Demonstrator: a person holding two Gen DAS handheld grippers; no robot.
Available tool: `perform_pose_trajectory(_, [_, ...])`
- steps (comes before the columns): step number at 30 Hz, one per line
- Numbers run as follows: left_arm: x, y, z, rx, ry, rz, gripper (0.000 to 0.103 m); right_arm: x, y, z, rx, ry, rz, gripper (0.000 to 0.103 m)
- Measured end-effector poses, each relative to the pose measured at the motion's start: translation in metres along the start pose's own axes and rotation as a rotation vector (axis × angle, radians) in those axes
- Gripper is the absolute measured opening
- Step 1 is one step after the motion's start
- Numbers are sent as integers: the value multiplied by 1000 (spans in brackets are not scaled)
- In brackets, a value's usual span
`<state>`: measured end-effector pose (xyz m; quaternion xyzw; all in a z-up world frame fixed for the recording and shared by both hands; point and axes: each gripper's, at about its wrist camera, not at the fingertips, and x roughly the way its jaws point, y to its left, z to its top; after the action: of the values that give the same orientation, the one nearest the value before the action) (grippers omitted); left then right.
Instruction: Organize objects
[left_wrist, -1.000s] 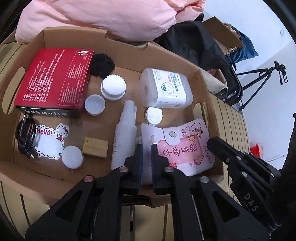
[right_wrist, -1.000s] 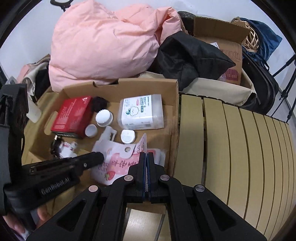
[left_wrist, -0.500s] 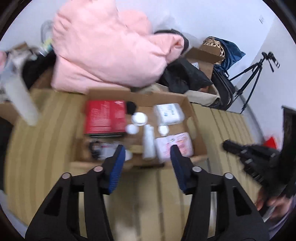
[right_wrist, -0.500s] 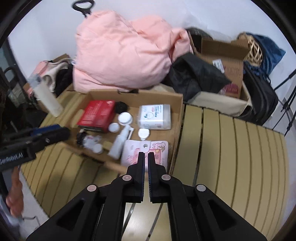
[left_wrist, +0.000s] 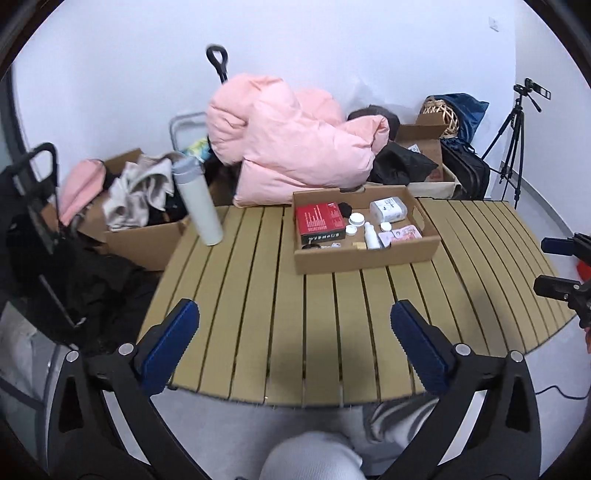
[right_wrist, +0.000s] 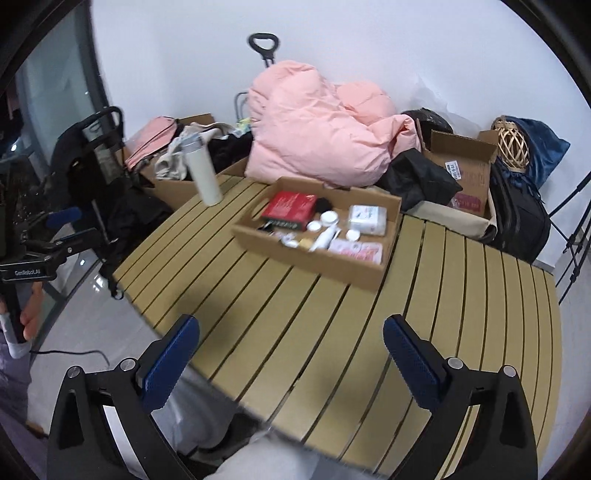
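A shallow cardboard box (left_wrist: 365, 254) (right_wrist: 314, 258) sits on the far part of the slatted table (left_wrist: 295, 332) (right_wrist: 443, 314). It holds a red box (left_wrist: 319, 219) (right_wrist: 290, 206), a white wipes pack (left_wrist: 388, 209) (right_wrist: 367, 219), a white spray bottle (left_wrist: 371, 236) (right_wrist: 325, 238), a pink pouch (left_wrist: 404, 234) (right_wrist: 360, 251) and small white jars. My left gripper (left_wrist: 295, 319) is wide open and empty, over the table's near edge. My right gripper (right_wrist: 290, 330) is wide open and empty, also near the front edge.
A white flask (left_wrist: 199, 203) (right_wrist: 203, 177) stands at the table's back left corner. A pink duvet (left_wrist: 295, 147) (right_wrist: 325, 136), cardboard boxes, bags and a tripod (left_wrist: 513, 147) crowd behind the table. My knee (left_wrist: 310, 458) is below the front edge.
Both grippers pulled back and up from the cardboard box to the table's near edge. Both opened wide; they were shut or nearly shut over the box before.
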<state>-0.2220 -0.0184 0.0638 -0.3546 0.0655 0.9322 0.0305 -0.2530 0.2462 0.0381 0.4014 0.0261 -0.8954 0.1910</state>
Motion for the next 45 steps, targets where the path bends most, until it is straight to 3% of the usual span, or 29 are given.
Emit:
perform_pose_trajectory(6, [-45,-15,-54,-54,-17,-23,103,-35,43,-59,11,-74,-40,101])
perform_pose_trajectory(11, [-81,-25,-81,-81,-62,-41,103,-60,70,-102,51,-109,-112,101])
perform_pose_trajectory(15, [-104,-31,-98,-79,-81,-76,103,-79,84,-127,89,-130,-72,101])
perform_pose_trajectory(21, [-125,-33,-122,-60,-80,-44,103,-105,112,-138,73,-142,-102,101])
perform_pose_trajectory(26, [-137,-35,-130,-49,-97,-63,103,-111,134,-145,28,-129,-136,102])
perform_pose_trajectory(45, [-149,-39,-132,-41,-122,-46,103,-116,125,-150,76,-146,-115,102])
